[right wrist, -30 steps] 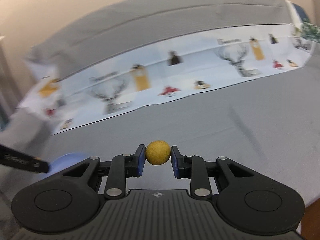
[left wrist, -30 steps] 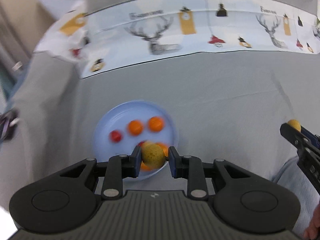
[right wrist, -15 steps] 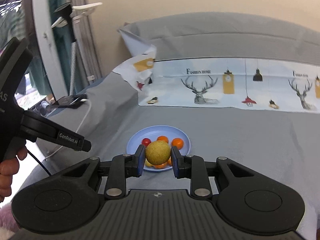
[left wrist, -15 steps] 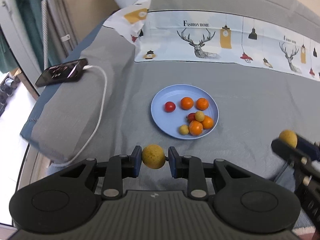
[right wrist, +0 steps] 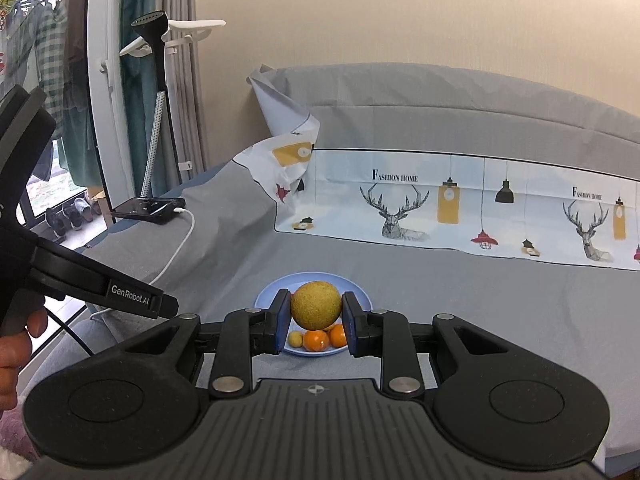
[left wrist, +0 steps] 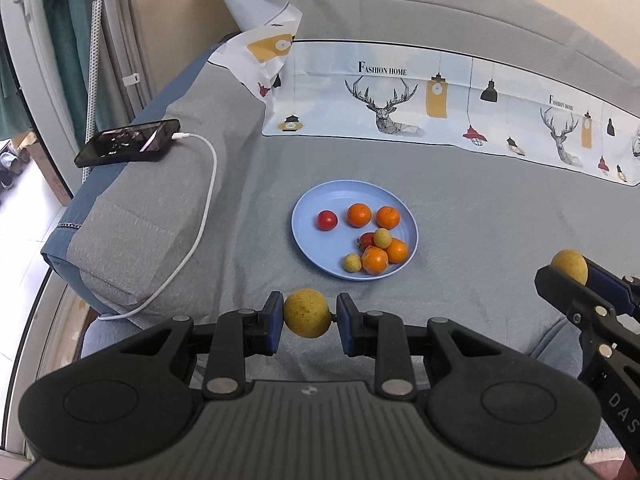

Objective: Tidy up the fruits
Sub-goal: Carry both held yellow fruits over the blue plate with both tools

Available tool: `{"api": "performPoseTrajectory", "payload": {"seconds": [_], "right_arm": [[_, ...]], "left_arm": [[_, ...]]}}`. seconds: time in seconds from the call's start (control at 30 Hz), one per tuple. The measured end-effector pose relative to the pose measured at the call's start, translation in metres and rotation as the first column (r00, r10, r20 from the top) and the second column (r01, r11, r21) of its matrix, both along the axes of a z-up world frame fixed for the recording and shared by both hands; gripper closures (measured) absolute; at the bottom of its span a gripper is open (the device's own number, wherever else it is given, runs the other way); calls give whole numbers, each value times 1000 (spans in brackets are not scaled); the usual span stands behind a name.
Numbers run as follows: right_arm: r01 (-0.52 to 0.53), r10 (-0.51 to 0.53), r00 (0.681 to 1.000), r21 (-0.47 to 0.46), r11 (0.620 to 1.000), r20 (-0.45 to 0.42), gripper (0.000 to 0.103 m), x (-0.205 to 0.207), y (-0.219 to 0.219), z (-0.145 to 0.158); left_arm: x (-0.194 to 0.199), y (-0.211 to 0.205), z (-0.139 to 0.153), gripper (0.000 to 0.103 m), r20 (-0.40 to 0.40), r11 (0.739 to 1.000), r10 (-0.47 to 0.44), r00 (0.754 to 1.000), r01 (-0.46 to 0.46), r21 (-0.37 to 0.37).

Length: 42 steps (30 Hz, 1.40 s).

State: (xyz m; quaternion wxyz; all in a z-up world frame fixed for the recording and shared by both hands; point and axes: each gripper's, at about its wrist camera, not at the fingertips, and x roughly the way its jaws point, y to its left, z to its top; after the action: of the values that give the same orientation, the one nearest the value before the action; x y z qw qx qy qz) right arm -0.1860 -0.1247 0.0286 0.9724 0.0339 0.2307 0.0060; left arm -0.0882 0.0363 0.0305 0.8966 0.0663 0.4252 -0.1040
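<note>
1. Both views are showing a changed scene against a second ago: the left wrist camera was sitting close over the plate [left wrist: 312, 216], blurred, and is now looking from farther back and higher, sharp, with a phone [left wrist: 128, 142] and cable [left wrist: 200, 208] in frame.
2. The left gripper [left wrist: 307, 314] is gripping a yellow fruit [left wrist: 307, 313], jaws nearly closed, hovering nearer the camera than the plate, over the bed [left wrist: 500, 220].
3. The right gripper [right wrist: 316, 314] is clamping a second yellow fruit [right wrist: 316, 305], jaws almost closed, in front of the plate.
4. The plate is lying on the bed, holding four oranges [left wrist: 359, 215], two red fruits [left wrist: 327, 220] and two small yellow ones [left wrist: 353, 263].
5. Five are clustering at its right; three are sitting in a row behind them.
</note>
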Motion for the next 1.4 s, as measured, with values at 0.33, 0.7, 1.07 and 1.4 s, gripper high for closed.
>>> {"api": "performPoseTrajectory", "payload": {"seconds": [0.33, 0.7, 1.07, 1.4], "right_arm": [[6, -5, 999, 29, 1000, -36, 74, 6, -2, -8], [2, -1, 999, 27, 1000, -48, 74, 10, 0, -10], [-5, 8, 996, 32, 999, -90, 74, 23, -2, -19], [18, -14, 989, 21, 1000, -148, 74, 55, -8, -36]], "left_arm": [[5, 1, -6, 71, -20, 1000, 2, 1000, -2, -1], [8, 4, -9, 71, -28, 1000, 9, 1000, -9, -5], [22, 7, -20, 71, -71, 1000, 20, 997, -20, -12], [62, 11, -35, 71, -129, 998, 54, 990, -56, -12]]}}
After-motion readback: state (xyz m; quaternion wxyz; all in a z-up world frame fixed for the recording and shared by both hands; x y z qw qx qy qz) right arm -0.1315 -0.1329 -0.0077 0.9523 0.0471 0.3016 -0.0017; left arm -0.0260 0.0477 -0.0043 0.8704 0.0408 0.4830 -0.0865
